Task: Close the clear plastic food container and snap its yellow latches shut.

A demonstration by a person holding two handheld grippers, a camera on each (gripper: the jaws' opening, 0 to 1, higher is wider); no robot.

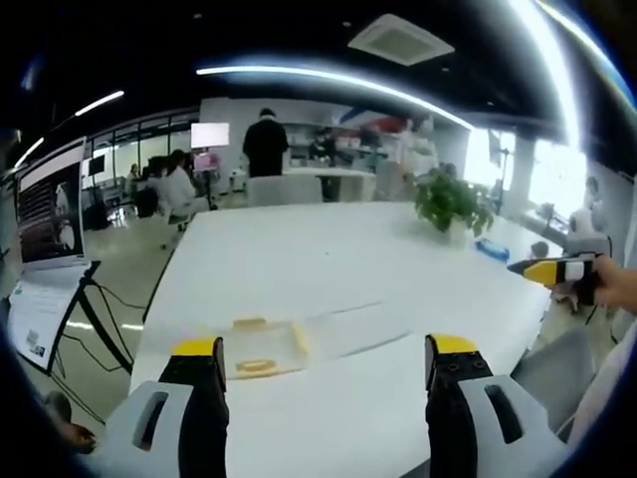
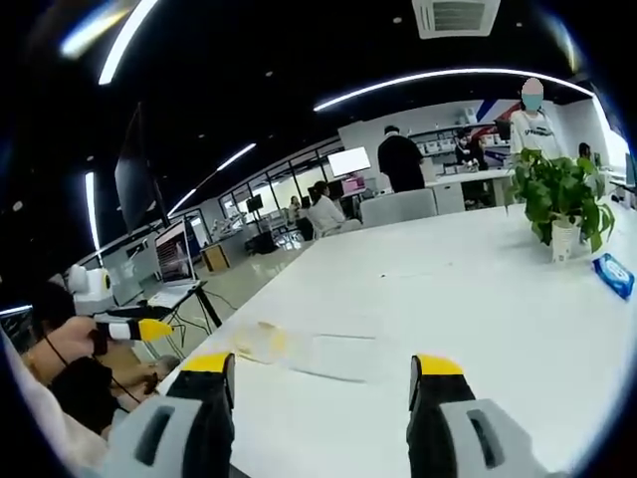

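Jaws on your left gripper (image 1: 325,373) stand wide apart with nothing between them, yellow tips up, and the same holds for your right gripper (image 2: 318,390), whose jaws are also spread and empty. Both hang above the near edge of the white table (image 1: 328,249), aimed at the work rather than touching it, which reads as a ready stance before any contact. Just beyond the tips lies the clear plastic food container (image 1: 269,349), open, with its clear lid (image 1: 358,329) laid flat on the table beside the base; in the right gripper view the same container (image 2: 261,342) sits ahead and to the left, the lid (image 2: 338,356) stretching toward the middle. Yellow latches (image 1: 249,323) show on the base's edges, all unfastened as far as you can tell. Laid out flat like this, the lid likely needs one gripper to fold it over while the other steadies the base. In the left gripper view your other gripper's yellow tip shows at the right edge, held in your hand (image 1: 612,281), well apart from the container. Farther out, a potted plant (image 1: 453,202) and a blue packet (image 1: 492,249) sit on the far side of the table, clear of your working area, with people at desks beyond.
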